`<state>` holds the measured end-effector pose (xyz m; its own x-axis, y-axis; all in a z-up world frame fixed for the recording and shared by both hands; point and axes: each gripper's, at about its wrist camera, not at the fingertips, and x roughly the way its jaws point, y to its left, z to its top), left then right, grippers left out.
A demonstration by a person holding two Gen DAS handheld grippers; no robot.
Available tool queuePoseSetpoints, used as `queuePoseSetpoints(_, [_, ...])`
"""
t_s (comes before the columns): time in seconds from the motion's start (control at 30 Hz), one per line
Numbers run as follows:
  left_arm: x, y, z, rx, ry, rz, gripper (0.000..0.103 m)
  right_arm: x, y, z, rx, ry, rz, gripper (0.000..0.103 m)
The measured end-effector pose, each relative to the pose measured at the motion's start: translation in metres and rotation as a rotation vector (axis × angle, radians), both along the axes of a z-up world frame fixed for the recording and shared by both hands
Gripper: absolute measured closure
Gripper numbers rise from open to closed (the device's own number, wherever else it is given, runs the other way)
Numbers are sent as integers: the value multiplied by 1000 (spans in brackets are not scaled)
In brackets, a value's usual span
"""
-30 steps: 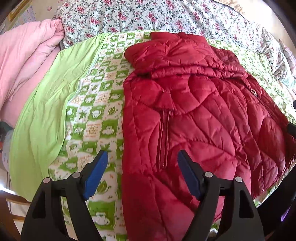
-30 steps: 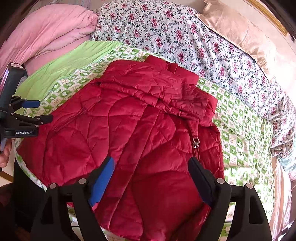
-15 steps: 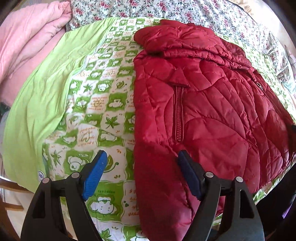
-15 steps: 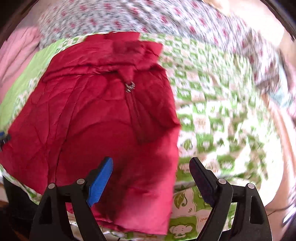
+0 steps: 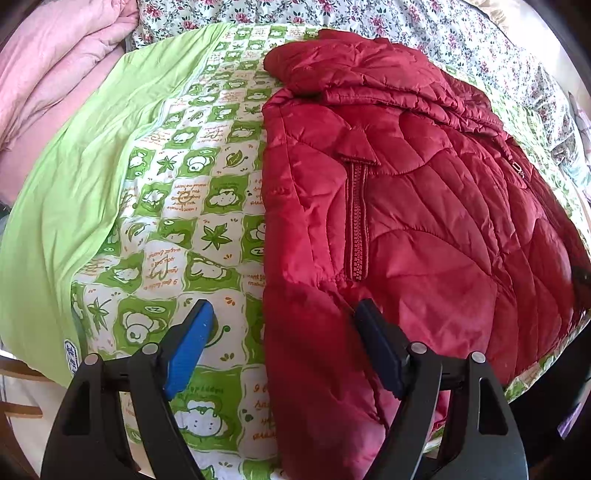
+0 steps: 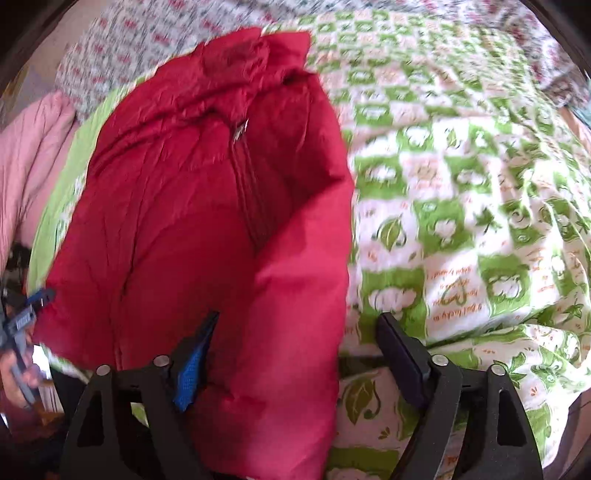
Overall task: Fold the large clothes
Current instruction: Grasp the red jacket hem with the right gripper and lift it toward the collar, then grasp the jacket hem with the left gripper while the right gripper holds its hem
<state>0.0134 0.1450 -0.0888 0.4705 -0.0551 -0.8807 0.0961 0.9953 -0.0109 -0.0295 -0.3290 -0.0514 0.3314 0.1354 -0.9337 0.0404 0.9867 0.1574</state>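
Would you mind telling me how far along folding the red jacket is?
Done: the red jacket lies spread on the green checked quilt. In hand: the left tool and right tool each straddle a bottom side edge; the right has just been closing, neither visibly pinching. Left: every fold.

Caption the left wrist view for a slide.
Left gripper open, straddling the red quilted jacket's near edge on a green patterned bedspread.

Bed cover: green-and-white checked quilt [image 5: 207, 206], plain green border.
Bedding: pink duvet [image 5: 48, 74] bunched left; floral sheet [image 5: 461, 33] behind.
Light: bright daylight.
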Motion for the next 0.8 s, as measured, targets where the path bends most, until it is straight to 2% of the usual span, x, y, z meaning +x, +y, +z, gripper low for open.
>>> queuePoseSetpoints(0.03, [0,-1,-1,5,6,1,21,-2,0,-1,-5,14,32,45])
queuePoseSetpoints(0.07, [1,-1,-3,12,14,2,21,-5,0,0,-3,21,53,59])
queuePoseSetpoints(0.1, [2,-2,-4,18,19,3,21,-6,-1,0,5,25,61,65])
queuePoseSetpoints(0.43, [0,-13,-10,94,16,-4,21,1,9,-2,-26,56,117,60])
queuePoseSetpoints(0.63, [-4,-26,-14,151,6,-44,24,2,13,-5,-22,61,120,58])
queuePoseSetpoints(0.67, [-5,-29,-15,154,7,-52,28,3,13,-7,-13,61,117,58])
queuePoseSetpoints(0.77, [-5,-36,-16,136,19,-91,51,4,14,-8,-8,54,123,58])
queuePoseSetpoints(0.8, [-6,-39,-16,147,18,-100,54,4,15,-8,-12,50,127,58])
